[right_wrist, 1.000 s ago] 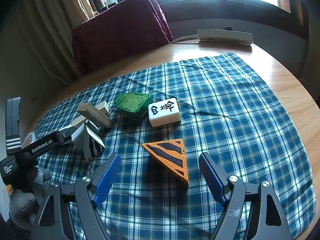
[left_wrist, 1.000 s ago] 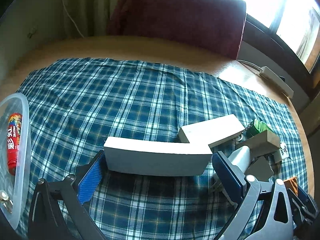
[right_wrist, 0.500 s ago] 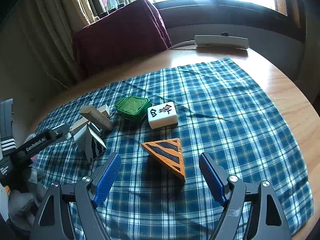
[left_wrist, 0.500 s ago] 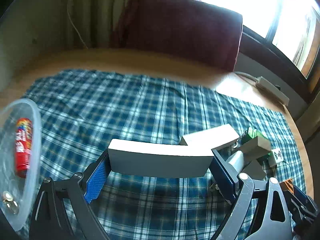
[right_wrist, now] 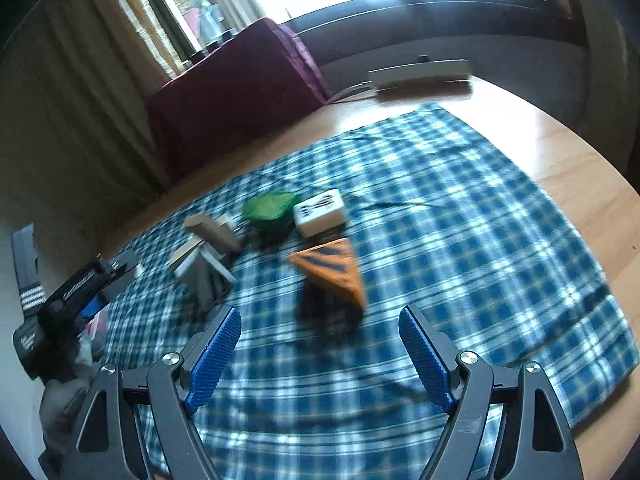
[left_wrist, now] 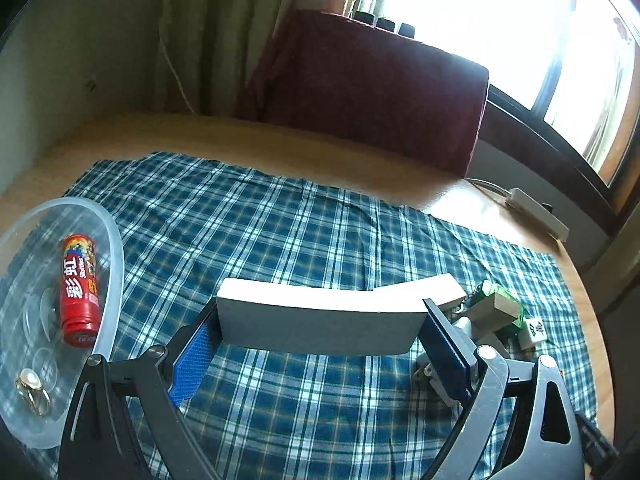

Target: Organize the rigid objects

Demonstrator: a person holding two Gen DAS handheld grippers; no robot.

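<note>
Left wrist view: the left gripper clamps a long white block endwise, one blue pad on each short end, and the block sits clear above the plaid cloth. A second white block lies just behind its right end. At far left a clear bowl holds a red tube and a ring. To the right, near the right finger, are a tan block, a green piece and a white tile, close together.

Right wrist view, blurred: the right gripper is spread wide with nothing between its pads, above the cloth. Just beyond it lies an orange striped wedge. Farther off are the tile and the green piece, side by side; left of them the tan block and a striped grey block. The left gripper shows at the left edge.
</note>
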